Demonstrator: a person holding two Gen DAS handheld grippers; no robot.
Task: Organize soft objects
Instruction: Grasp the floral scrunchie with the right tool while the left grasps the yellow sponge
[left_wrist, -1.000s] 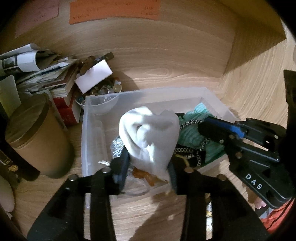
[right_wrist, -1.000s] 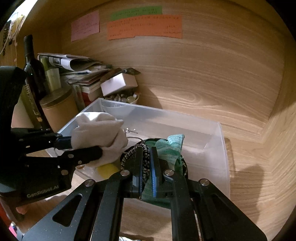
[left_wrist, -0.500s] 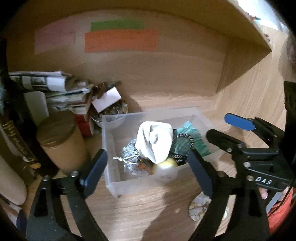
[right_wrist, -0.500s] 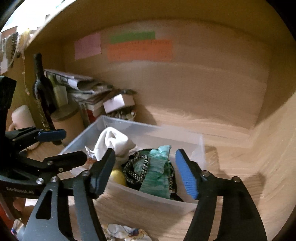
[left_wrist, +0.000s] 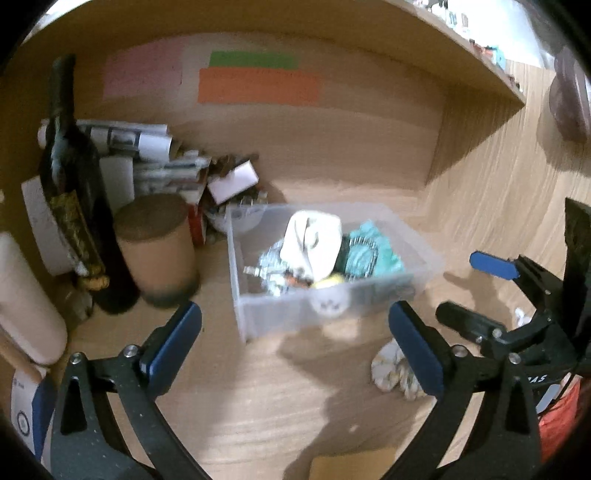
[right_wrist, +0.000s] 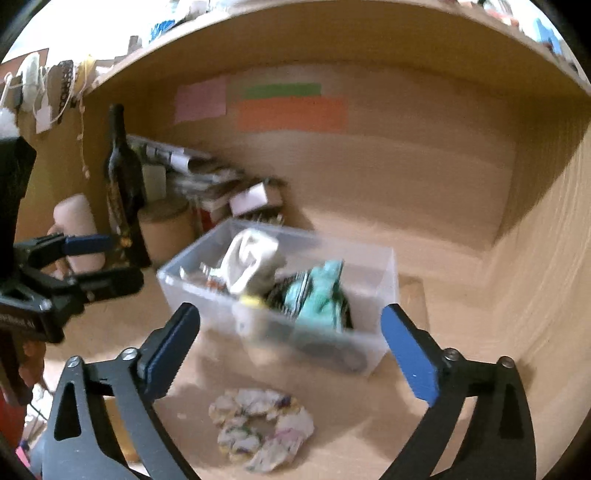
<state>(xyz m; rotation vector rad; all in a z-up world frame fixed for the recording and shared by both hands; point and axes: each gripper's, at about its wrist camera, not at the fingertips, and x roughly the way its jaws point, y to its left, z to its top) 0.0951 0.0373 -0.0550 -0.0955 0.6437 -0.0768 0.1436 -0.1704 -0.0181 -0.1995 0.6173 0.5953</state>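
Lying nearest to the right gripper (right_wrist: 290, 343), a floral scrunchie (right_wrist: 260, 428) rested on the wooden desk (right_wrist: 436, 325), low between the two blue-padded fingers but touching neither of them. This gripper stood wide apart and held nothing. In the left wrist view the same scrunchie (left_wrist: 391, 371) appeared just beside the right finger of the left gripper (left_wrist: 295, 332), partly hidden behind its pad; this gripper also stood wide and held nothing.

Beyond both grippers, and apart from them, stood the clear plastic bin (right_wrist: 373, 291) on the desk. Inside it lay a white cloth (right_wrist: 251, 258), bunched up and rising above the rim, and next to it a teal fabric (right_wrist: 321, 295) with a black and white cord around it (the picture was blurred here, so I could not tell more). A yellow round thing (left_wrist: 327, 282) sat low against the near wall of the bin, beside something shiny and crumpled.

To the left of the bin stood a brown cylinder container (left_wrist: 157, 245) and a dark wine bottle (left_wrist: 79, 192). Behind them a stack of papers and books (left_wrist: 147, 157) leaned in the corner. On the back wall, farthest away, were pink, green and orange paper notes (right_wrist: 291, 114).
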